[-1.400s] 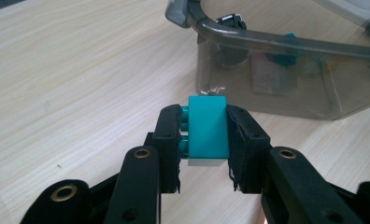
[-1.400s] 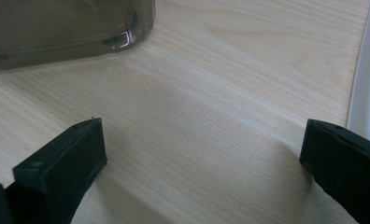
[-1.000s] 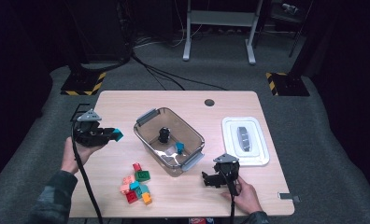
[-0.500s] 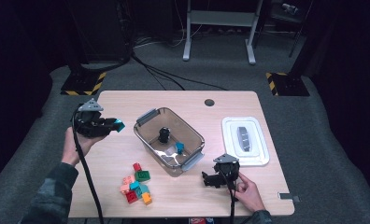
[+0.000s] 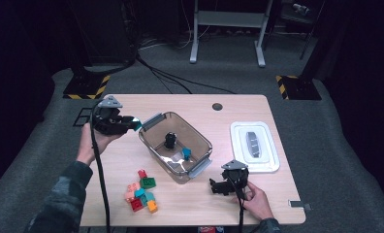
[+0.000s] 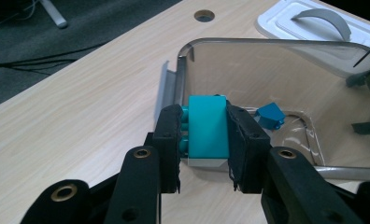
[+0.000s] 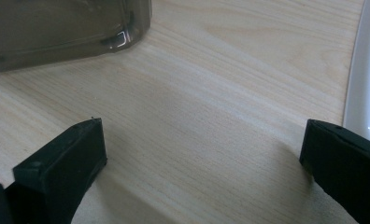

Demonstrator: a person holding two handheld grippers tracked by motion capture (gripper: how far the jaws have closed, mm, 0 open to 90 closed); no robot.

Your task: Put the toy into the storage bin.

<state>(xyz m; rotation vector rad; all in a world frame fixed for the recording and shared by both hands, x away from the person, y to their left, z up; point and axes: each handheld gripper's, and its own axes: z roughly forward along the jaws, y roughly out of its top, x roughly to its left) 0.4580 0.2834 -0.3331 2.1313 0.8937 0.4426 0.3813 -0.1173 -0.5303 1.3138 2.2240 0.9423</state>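
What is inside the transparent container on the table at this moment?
Inside the transparent container I see a small blue brick and a black object. The left gripper holds a teal brick at its rim, covering part of the near wall.

The light wooden table (image 5: 190, 111) carries a clear tub (image 5: 198, 138), a white lid (image 5: 238, 141) and a cluster of coloured bricks (image 5: 141, 192).

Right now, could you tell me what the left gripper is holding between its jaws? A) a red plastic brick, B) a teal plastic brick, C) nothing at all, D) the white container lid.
B: the left gripper is shut on a teal plastic brick, poised at the near rim of the clear plastic container, as the left gripper view shows.
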